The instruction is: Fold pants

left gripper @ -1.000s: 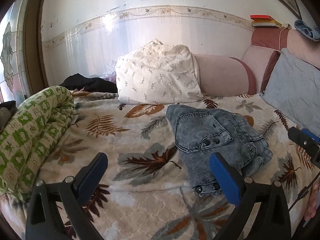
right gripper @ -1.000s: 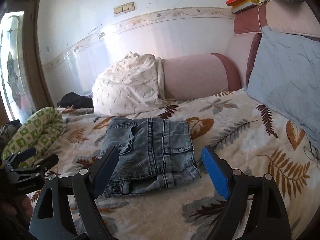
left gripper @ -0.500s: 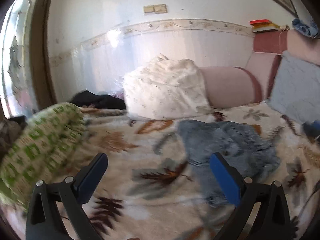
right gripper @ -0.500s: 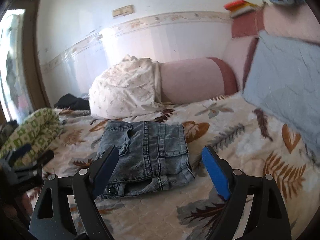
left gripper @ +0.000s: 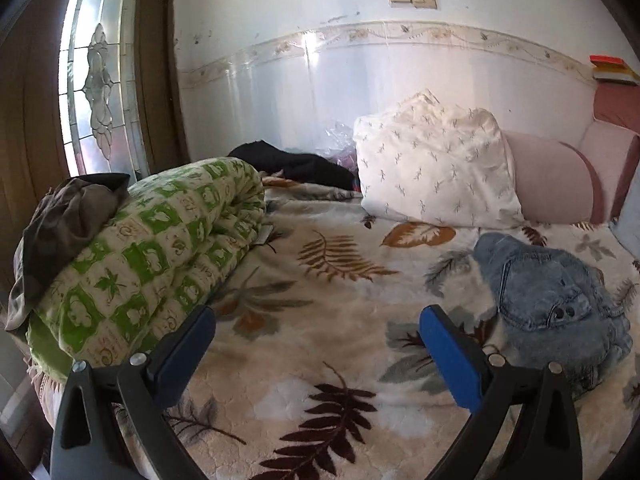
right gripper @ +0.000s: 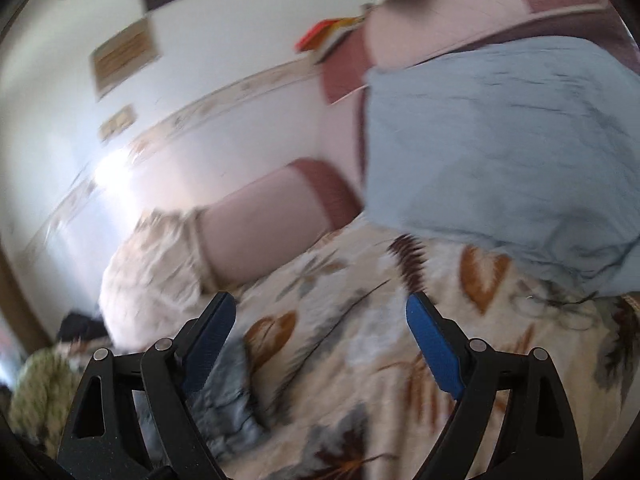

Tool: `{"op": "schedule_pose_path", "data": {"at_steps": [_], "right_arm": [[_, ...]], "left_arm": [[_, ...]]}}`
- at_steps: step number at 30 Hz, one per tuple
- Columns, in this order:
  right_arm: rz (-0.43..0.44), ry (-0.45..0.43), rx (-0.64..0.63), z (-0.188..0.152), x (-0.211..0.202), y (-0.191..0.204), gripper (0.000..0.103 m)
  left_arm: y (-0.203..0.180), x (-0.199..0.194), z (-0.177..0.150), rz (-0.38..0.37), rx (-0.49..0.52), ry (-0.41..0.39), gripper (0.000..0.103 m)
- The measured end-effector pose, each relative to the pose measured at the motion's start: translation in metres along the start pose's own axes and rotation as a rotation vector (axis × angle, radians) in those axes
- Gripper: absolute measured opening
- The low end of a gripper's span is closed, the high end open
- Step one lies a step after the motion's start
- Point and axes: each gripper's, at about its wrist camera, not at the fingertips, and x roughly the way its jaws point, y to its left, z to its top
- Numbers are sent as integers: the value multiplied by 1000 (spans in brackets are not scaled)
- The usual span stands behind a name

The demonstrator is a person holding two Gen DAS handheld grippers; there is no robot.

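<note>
Change, left view: since one second ago the left claw has been swung leftward; the jeans, formerly between and just beyond its fingers, are now seen at the right edge; the green quilt fills the left of the view.
Change, right view: the right claw has been rolled and turned rightward; the view is blurred by motion; the jeans, formerly centred ahead, are reduced to a blue-grey patch at lower left, partly hidden behind the left finger.
Meaning for task: both claws are judged to be drawn away from the garment; the jeans are seen as a compact folded bundle, so the folding is judged complete or nearly so; no further fold is in hand.
Left claw state: fingers spread wide; nothing is gripped; only bedspread is seen between them.
Right claw state: fingers spread wide; nothing is gripped; bedspread and the blue cushion are seen beyond the gap.
Jeans position: laid on the bedspread, near the white pillow, apart from the quilt.
Jeans relative to left claw: beyond and to the right of the right finger; not touched.
Jeans relative to right claw: below and left of the gap; contact with the left finger cannot be told, owing to blur.
</note>
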Motion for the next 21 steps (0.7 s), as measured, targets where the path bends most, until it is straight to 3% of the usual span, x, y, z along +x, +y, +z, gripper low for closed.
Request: {"op": "schedule_pose_path", "data": {"at_steps": [6, 11, 14, 17, 21], "right_arm": [[-137, -281, 130, 38, -53, -79, 88], [-189, -362, 240, 44, -75, -118, 90], [-157, -350, 242, 44, -72, -110, 91], [-107, -290, 117, 40, -59, -74, 91], [8, -149, 18, 24, -33, -22, 91]], "left_arm": [[-35, -18, 0, -112, 69, -43, 103], [-65, -33, -3, -213, 153, -71, 103], [-71, -40, -6, -253, 154, -80, 103], [-78, -40, -10, -265, 186, -63, 103], [-80, -39, -11, -274, 177, -46, 103]]}}
